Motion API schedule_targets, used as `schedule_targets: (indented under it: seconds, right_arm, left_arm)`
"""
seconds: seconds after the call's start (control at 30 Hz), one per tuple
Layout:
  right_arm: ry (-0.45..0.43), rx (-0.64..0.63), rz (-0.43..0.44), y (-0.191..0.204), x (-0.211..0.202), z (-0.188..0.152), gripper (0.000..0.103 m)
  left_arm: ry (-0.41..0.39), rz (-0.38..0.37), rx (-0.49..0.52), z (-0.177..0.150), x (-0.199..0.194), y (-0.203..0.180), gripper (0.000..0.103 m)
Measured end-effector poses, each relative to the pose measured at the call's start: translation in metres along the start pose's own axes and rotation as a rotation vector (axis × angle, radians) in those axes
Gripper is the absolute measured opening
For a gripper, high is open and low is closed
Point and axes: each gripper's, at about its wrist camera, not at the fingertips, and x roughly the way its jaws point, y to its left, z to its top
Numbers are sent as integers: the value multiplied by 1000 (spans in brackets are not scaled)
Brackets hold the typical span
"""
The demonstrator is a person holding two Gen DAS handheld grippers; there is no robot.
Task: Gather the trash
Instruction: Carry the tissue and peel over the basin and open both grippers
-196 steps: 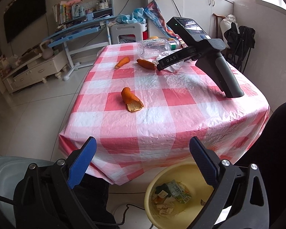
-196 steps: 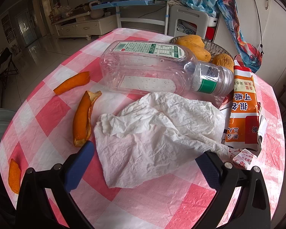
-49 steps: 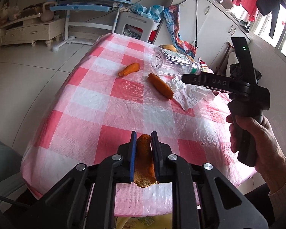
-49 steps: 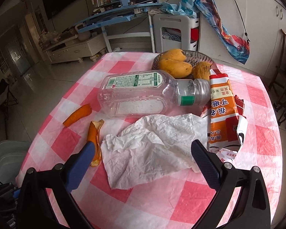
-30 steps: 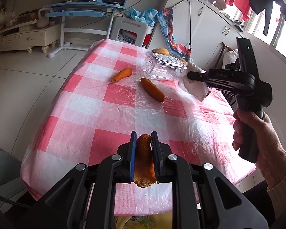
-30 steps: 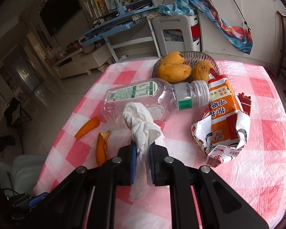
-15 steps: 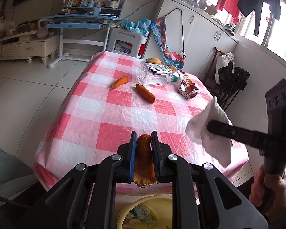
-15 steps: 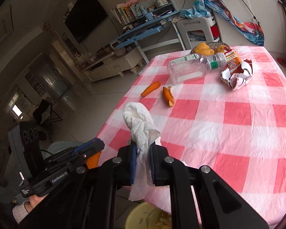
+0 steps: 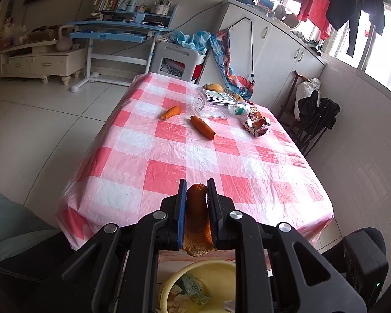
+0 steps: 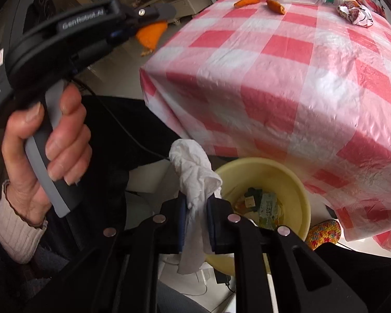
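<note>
Left wrist view: the left gripper (image 9: 196, 190) is pinched tight on an orange peel (image 9: 197, 221), whose long axis runs along the fingers, its rounded tip pointing ahead toward the checked table (image 9: 195, 156) and its ragged wide end hanging back toward the camera. Below it sits the yellow basin (image 9: 174, 281), only its near part showing between the gripper's black arms; the scraps inside are hard to make out. Farther off on the cloth lie two more peels (image 9: 202, 126), a clear bottle (image 9: 219, 103) on its side with its cap to the right, and a crumpled carton (image 9: 256, 125). Right wrist view: the right gripper (image 10: 196, 208) has its jaws just easing apart, with the white tissue (image 10: 195, 172) between them; whether the pads still press it cannot be told. The tissue stands lengthwise along the fingers, its bunched top ahead and its tail drooping below, over the left rim of the basin (image 10: 297, 182). A hand (image 10: 47, 140) holds the left gripper's handle at left, the peel (image 10: 151, 35) jutting from its tip. The basin's lower rim is hidden behind the gripper.
</note>
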Motion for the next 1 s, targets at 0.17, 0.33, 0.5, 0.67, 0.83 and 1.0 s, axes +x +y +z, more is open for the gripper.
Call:
schedule_targets:
  seconds: [0.17, 0.33, 0.5, 0.67, 0.83, 1.0]
  right_arm:
    - [13, -5, -55, 9, 1, -8, 58]
    - [-143, 20, -70, 10, -30, -12, 74]
    - [-512, 7, -260, 20, -97, -20, 96]
    - [-793, 22, -690, 28, -134, -35, 96]
    - [-733, 94, -557, 4, -133, -28, 96]
    - [-679, 63, -582, 11, -118, -26, 96]
  left_arm:
    - [13, 3, 9, -7, -4, -2, 15]
    - [43, -4, 26, -15, -6, -8, 15]
    - [159, -36, 109, -34, 0, -26, 15]
    - [391, -69, 273, -74, 18, -56, 15]
    - [606, -68, 416, -117, 39, -73, 15]
    - [538, -44, 450, -115, 31, -76, 45]
